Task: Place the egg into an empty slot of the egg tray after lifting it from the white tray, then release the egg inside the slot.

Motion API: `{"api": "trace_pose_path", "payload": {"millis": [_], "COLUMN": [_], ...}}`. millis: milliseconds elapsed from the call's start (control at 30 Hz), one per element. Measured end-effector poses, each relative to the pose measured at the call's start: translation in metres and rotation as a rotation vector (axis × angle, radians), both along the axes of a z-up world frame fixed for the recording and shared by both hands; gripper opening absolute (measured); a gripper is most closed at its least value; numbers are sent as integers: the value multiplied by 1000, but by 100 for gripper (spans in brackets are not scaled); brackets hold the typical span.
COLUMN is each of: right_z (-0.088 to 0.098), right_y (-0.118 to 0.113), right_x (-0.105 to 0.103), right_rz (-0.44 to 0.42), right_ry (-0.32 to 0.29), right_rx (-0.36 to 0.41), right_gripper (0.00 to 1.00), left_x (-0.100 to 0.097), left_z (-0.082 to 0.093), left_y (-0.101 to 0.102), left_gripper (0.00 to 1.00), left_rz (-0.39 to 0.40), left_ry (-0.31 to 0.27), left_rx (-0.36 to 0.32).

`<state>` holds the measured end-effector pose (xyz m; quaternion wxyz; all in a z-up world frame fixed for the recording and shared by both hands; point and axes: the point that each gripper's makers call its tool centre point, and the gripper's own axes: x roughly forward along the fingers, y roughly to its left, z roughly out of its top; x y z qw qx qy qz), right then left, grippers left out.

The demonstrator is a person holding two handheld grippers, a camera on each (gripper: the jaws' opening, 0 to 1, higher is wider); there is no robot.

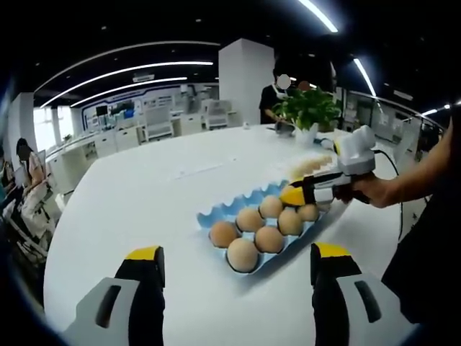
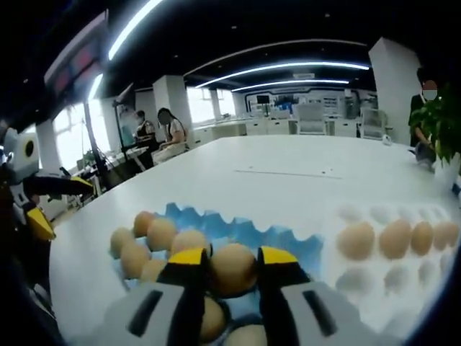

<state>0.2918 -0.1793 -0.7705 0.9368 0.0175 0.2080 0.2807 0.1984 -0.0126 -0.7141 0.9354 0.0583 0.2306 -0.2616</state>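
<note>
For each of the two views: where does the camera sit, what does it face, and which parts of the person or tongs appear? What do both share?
Left gripper view: rides on the left tongs, open, facing across the white table at the blue egg tray; right tongs and the person's hand enter from the right.
Right gripper view: rides on the right tongs, closed on an egg over the blue egg tray; white tray at right.
Shared: blue egg tray, table, potted plant.
</note>
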Motion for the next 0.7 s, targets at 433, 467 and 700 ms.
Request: {"api": "trace_pose_path", "payload": {"millis": [433, 467, 700], "right_z": [24, 27, 31], "right_y": [-26, -36, -129], "right_x": [1, 3, 14], "right_rz": [-58, -87, -301], "right_ry": [-102, -117, -134], "right_rx": [-7, -8, -37], "right_gripper": [31, 31, 31], "left_x": [-1, -1, -2], "left_z": [0, 0, 1], "left_y": [-3, -3, -7], "left_gripper": [84, 84, 84], "left_rz": [-1, -1, -3], "left_ry": [2, 3, 6], "left_rx": [-1, -1, 0]}}
